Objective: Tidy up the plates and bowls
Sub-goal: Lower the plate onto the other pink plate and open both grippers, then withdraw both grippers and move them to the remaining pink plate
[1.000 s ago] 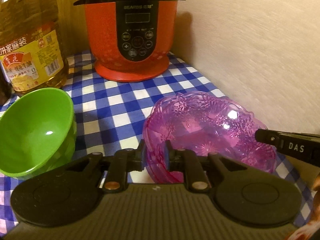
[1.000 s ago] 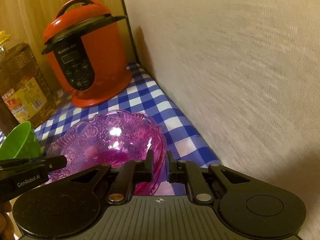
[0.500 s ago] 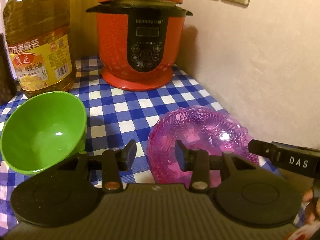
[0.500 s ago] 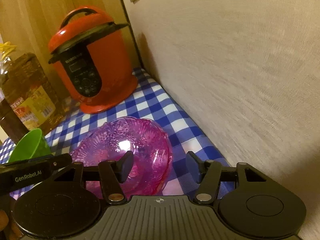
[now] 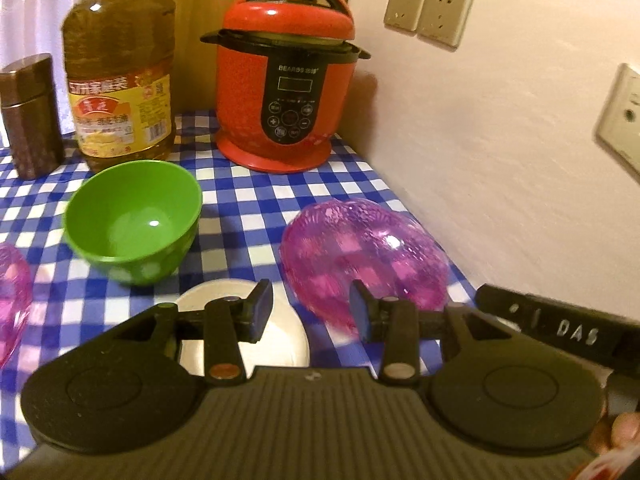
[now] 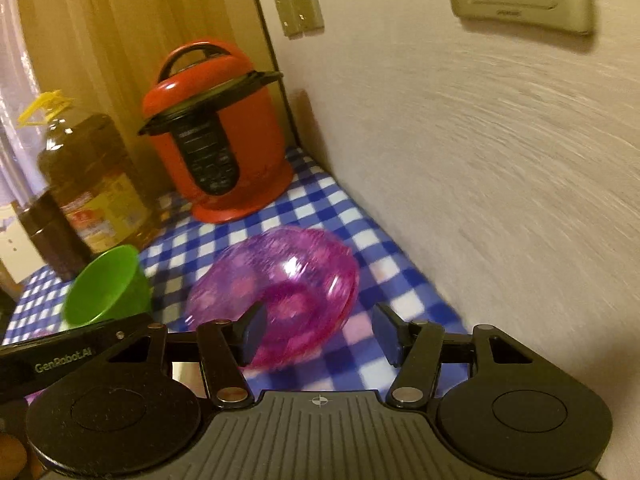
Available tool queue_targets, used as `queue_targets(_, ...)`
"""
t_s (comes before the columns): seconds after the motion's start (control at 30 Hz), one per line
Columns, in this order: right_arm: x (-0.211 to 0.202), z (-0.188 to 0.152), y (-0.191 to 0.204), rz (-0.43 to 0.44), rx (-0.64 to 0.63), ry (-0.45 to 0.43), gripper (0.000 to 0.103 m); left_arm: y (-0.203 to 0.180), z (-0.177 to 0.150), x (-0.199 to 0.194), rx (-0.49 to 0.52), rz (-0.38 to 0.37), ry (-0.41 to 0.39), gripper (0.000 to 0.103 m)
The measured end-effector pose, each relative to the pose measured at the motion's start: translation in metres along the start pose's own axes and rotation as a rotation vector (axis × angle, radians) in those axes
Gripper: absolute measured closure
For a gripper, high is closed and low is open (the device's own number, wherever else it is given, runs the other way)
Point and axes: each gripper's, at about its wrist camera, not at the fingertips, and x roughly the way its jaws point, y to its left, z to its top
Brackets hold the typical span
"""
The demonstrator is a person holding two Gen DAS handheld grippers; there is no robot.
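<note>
Purple on the far left first: a second purple bowl (image 5: 12,296) peeks in at the frame edge, then the green bowl (image 5: 134,220) upright on the checked surface (image 5: 248,208), a white plate (image 5: 280,336) just under the left gripper (image 5: 306,310). That gripper's jaws have just been opening and stand apart, nothing between them, pulled back and up from a second ago. Next, the big purple bowl (image 5: 362,256) sits released on the cloth, close to the wall (image 5: 500,160). Right gripper (image 6: 320,330) has likewise sprung apart off that bowl's rim and backed away, empty. Bowl looks placed, so I'd say one item done! Room is tight on the wall side; open cloth lies between the bowls, toward the red cooker (image 5: 286,76).
</note>
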Motion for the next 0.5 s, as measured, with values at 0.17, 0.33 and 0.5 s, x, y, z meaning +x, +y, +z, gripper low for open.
queue_targets(0.17, -0.038, -0.026, 0.011, 0.018, -0.005, 0.033, 0.045, -0.007, -0.019, -0.042, 0.009, 0.010, -0.001, 0.065)
queue_targets(0.33, -0.074, -0.051, 0.022, 0.034, -0.018, 0.053, 0.045, -0.004, -0.040, -0.085, -0.014, 0.023, -0.006, 0.065)
queue_targets(0.5, -0.103, -0.072, 0.032, 0.045, -0.040, 0.064, 0.045, 0.008, -0.064, -0.123, -0.032, 0.044, 0.004, 0.065)
